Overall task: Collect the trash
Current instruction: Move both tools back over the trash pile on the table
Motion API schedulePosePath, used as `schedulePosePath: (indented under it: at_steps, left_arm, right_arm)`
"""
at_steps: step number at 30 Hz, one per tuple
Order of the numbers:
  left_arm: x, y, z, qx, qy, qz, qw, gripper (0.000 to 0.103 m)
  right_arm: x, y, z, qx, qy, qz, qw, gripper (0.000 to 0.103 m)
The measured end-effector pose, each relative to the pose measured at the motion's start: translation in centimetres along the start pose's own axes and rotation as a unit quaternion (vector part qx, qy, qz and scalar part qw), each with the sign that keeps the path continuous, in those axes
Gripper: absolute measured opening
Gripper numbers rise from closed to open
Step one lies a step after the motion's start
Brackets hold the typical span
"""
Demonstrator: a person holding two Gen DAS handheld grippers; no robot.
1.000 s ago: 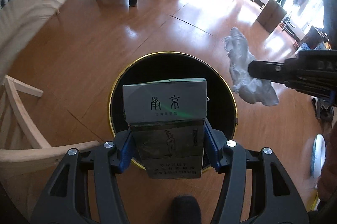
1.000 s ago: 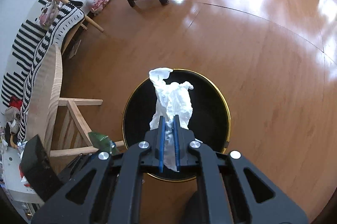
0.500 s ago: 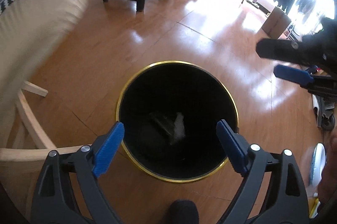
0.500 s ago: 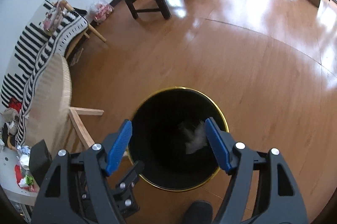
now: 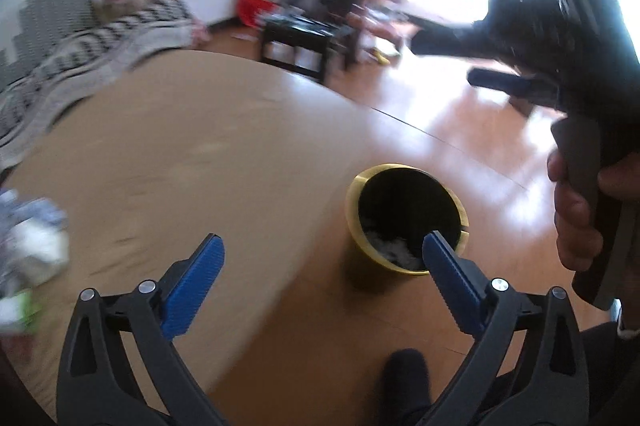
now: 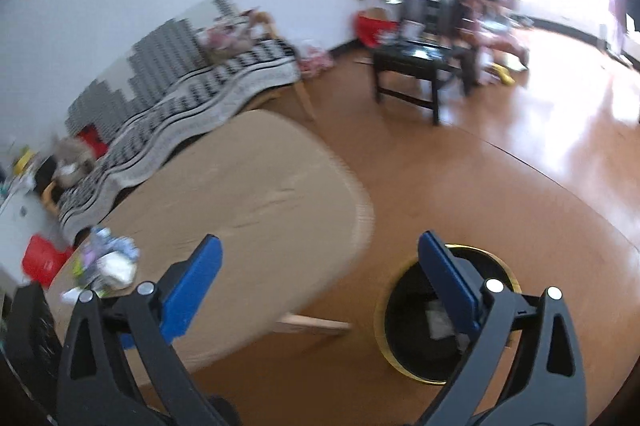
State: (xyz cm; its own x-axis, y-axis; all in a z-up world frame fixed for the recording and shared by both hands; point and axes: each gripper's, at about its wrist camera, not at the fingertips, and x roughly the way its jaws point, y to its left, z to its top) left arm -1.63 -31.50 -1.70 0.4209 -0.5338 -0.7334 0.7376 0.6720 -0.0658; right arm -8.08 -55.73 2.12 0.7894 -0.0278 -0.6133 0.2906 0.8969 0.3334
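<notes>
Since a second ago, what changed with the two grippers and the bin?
Both let go: the left gripper dropped the cigarette box, the right gripper the tissue, into the bin. Both then swung up toward the table and its leftover trash. The bin stayed put.

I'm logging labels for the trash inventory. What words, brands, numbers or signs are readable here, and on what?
None can be read.
Trash pile on the table: packaging too blurred to read.
Bin: white scraps inside, no legible print.
Left claw and right claw: no markings visible.
</notes>
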Motion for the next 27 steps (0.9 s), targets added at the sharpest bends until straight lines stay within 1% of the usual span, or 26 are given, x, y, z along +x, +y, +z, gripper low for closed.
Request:
schedulePosePath:
  at_steps: [1, 3, 5, 7, 9, 12, 13, 14, 17, 20, 24, 27]
  left_arm:
    - [-1.8, 2.4, -0.5, -0.013, -0.009, 0.022, 0.9996, 0.097]
    - [-4.2, 5.3, -1.7, -0.032, -0.018, 0.05, 0.9981, 0.097]
    - [-6.4, 9.0, -3.0, -0.056, -0.026, 0.085, 0.9945, 0.097]
    - [-8.3, 12.3, -4.3, -0.072, -0.032, 0.122, 0.9894, 0.097]
    - [-9.9, 15.4, -6.2, -0.09, -0.033, 0.154, 0.9835, 0.097]
    - [-12.1, 19.4, -8.8, -0.119, -0.026, 0.174, 0.9772, 0.097]
    - [-12.6, 20.4, -9.4, -0.123, -0.026, 0.178, 0.976, 0.097]
    - [-13.1, 21.6, -9.8, -0.126, -0.025, 0.183, 0.9748, 0.097]
    - [-14.0, 23.9, -11.2, -0.12, -0.024, 0.202, 0.9716, 0.097]
    - [-13.8, 25.8, -11.9, -0.109, -0.019, 0.205, 0.9724, 0.097]
    - [-12.7, 26.4, -12.0, -0.085, -0.014, 0.198, 0.9764, 0.097]
    - [-11.5, 26.5, -11.4, -0.059, -0.009, 0.19, 0.9799, 0.097]
  right_arm:
    - [0.5, 1.7, 0.1, -0.01, 0.004, 0.008, 1.0, 0.095]
    - [1.6, 6.3, -0.1, -0.04, 0.014, 0.036, 0.998, 0.095]
    - [2.9, 10.0, -0.2, -0.062, 0.027, 0.06, 0.996, 0.095]
    - [4.5, 14.3, -0.6, -0.089, 0.042, 0.084, 0.992, 0.095]
    - [5.7, 17.7, -1.5, -0.111, 0.052, 0.098, 0.988, 0.095]
    - [7.9, 23.0, -2.9, -0.147, 0.071, 0.115, 0.98, 0.095]
    - [8.4, 24.1, -3.5, -0.155, 0.075, 0.118, 0.978, 0.095]
    - [9.1, 25.7, -4.0, -0.168, 0.079, 0.12, 0.975, 0.095]
    - [10.8, 28.5, -5.1, -0.191, 0.091, 0.123, 0.97, 0.095]
    - [12.2, 30.2, -6.0, -0.199, 0.102, 0.128, 0.966, 0.095]
    - [13.9, 31.0, -6.7, -0.204, 0.117, 0.131, 0.963, 0.095]
    - [15.1, 31.4, -6.8, -0.202, 0.125, 0.128, 0.963, 0.095]
